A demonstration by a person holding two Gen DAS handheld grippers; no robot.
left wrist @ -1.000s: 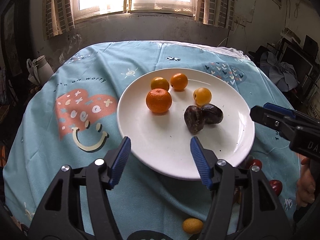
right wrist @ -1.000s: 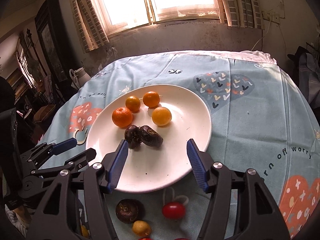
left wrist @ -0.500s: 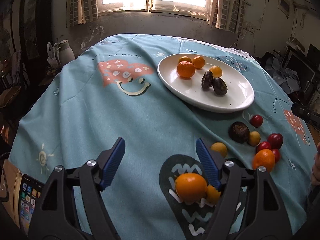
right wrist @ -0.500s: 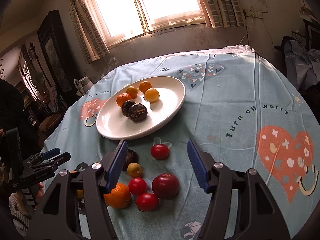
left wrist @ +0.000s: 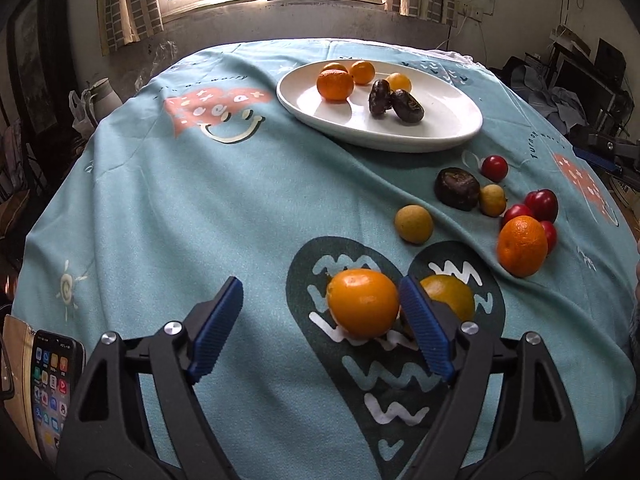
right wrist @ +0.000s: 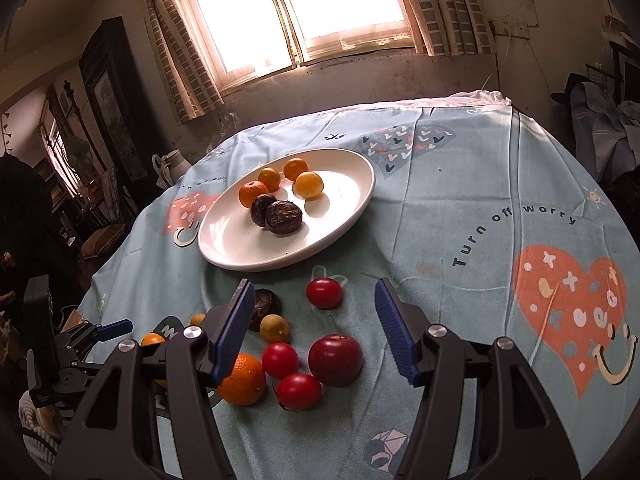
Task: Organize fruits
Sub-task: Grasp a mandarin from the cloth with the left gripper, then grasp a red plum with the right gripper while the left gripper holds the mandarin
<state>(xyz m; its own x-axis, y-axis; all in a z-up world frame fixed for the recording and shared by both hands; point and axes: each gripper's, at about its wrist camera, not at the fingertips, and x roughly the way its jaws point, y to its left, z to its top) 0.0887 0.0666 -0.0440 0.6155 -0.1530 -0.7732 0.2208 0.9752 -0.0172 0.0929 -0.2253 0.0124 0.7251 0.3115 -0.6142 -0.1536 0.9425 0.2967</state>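
Observation:
A white plate (left wrist: 440, 136) (right wrist: 224, 248) holds several oranges and two dark passion fruits (left wrist: 394, 100). Loose fruit lies in front of it on the cloth. My left gripper (left wrist: 320, 328) is open and low over the table; an orange (left wrist: 362, 302) lies between its fingers against the right one, with a second orange (left wrist: 450, 296) behind that finger. My right gripper (right wrist: 312, 334) is open above a group of red plums (right wrist: 324, 292), a dark red apple (right wrist: 335, 359), an orange (right wrist: 242, 378), a small yellow fruit (right wrist: 274, 329) and a dark passion fruit (right wrist: 264, 306).
A teal patterned tablecloth (left wrist: 200, 208) covers the round table. A phone (left wrist: 50, 380) lies at the near left edge. A white jug (left wrist: 102, 96) stands beyond the far left edge. Clutter and clothes fill the room at the right.
Both grippers have pulled back from the plate toward the near edge. My left gripper has come down around the near orange. My right gripper now hangs over the red fruit.

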